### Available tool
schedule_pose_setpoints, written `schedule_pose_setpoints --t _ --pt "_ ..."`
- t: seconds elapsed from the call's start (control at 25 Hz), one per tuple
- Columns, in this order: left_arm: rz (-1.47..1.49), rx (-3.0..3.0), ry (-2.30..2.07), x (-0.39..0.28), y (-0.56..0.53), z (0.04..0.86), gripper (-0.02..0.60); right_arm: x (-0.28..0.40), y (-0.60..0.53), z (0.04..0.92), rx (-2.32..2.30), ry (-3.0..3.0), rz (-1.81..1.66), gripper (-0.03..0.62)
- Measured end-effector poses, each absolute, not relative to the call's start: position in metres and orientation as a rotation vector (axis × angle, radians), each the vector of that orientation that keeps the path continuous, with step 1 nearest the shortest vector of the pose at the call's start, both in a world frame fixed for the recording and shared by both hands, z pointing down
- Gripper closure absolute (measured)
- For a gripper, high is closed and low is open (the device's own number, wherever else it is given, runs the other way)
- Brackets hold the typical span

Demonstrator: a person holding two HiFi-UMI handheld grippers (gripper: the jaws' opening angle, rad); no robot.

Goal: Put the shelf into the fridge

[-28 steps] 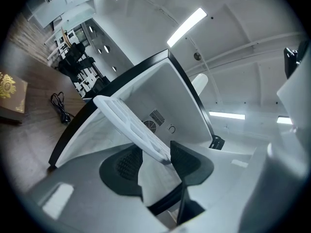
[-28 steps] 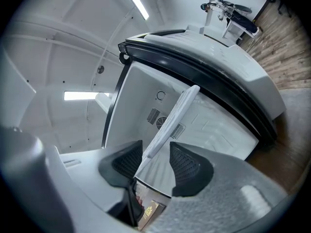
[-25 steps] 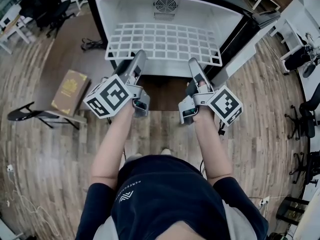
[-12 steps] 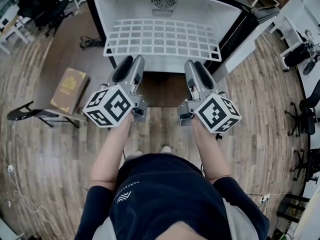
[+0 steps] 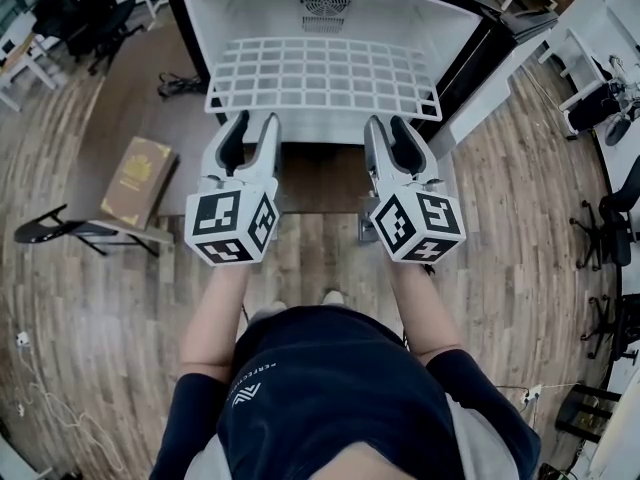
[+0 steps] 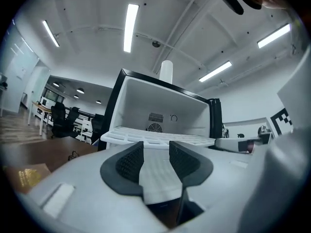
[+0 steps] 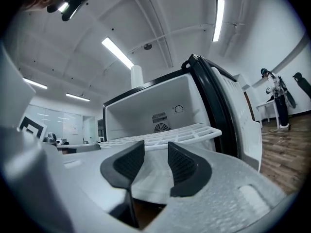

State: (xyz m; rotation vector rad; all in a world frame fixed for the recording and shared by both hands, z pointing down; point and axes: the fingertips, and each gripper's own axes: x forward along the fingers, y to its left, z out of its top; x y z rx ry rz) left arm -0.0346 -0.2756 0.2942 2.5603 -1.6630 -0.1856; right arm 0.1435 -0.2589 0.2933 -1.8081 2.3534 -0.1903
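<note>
The white grid shelf (image 5: 325, 73) lies flat in the open fridge (image 5: 210, 18), with its front edge sticking out of the opening. My left gripper (image 5: 255, 120) points at the shelf's front left, just short of the edge, open and empty. My right gripper (image 5: 388, 126) points at the front right, also short of the edge; its jaws are closing with nothing between them. In the left gripper view the shelf (image 6: 160, 139) shows beyond the left gripper (image 6: 155, 149). In the right gripper view the shelf (image 7: 165, 136) lies past the right gripper (image 7: 153, 152).
The fridge door (image 5: 500, 68) stands open at the right. A brown book (image 5: 140, 180) lies on a low table at the left, with a black stand (image 5: 50, 230) beside it. Office chairs stand at the far left and right on the wooden floor.
Both grippers have rolled upright, so each pair of jaws now stands side by side facing the fridge. The shelf has stayed where it was.
</note>
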Motion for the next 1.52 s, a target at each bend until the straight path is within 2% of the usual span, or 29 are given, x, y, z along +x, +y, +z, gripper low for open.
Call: schedule_pose_setpoints --t 1.52 --pt "-0.263 2.581 -1.623 -0.034 -0.336 0.284 0.437 0.154 -0.323 0.285 -1.86 2.386 -0.127 0.477"
